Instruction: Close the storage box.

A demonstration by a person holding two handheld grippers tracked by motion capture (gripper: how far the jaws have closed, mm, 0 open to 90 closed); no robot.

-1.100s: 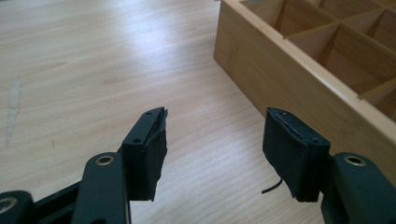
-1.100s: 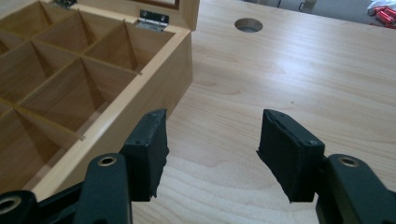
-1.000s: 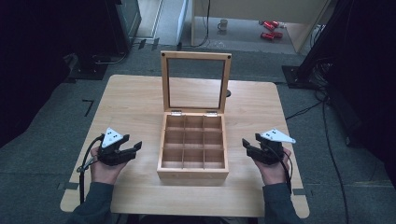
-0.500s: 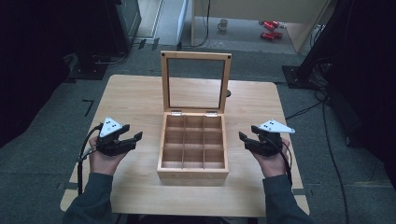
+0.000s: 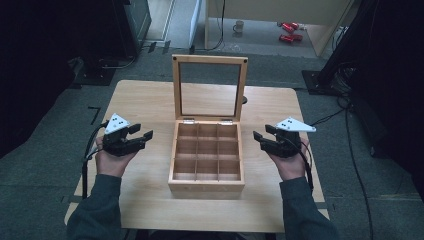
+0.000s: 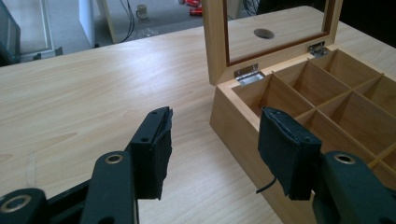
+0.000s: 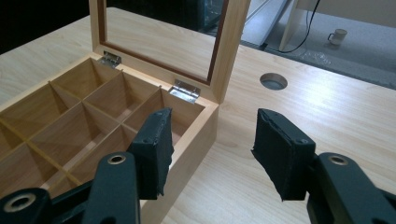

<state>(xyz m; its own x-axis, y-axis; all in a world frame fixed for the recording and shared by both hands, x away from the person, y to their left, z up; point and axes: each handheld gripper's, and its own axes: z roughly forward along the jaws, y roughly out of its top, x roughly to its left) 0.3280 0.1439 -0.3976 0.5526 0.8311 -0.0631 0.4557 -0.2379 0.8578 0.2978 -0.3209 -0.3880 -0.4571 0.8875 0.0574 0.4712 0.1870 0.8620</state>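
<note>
High view: left gripper [image 5: 142,136] and right gripper [image 5: 261,135] hover with jaws spread wide, empty, flanking the open wooden box [image 5: 206,159] mid-table [image 5: 145,102]; grey floor [image 5: 45,125] surrounds.

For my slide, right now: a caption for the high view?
Two open tools, left and right, flank an open, empty wooden box.
</note>
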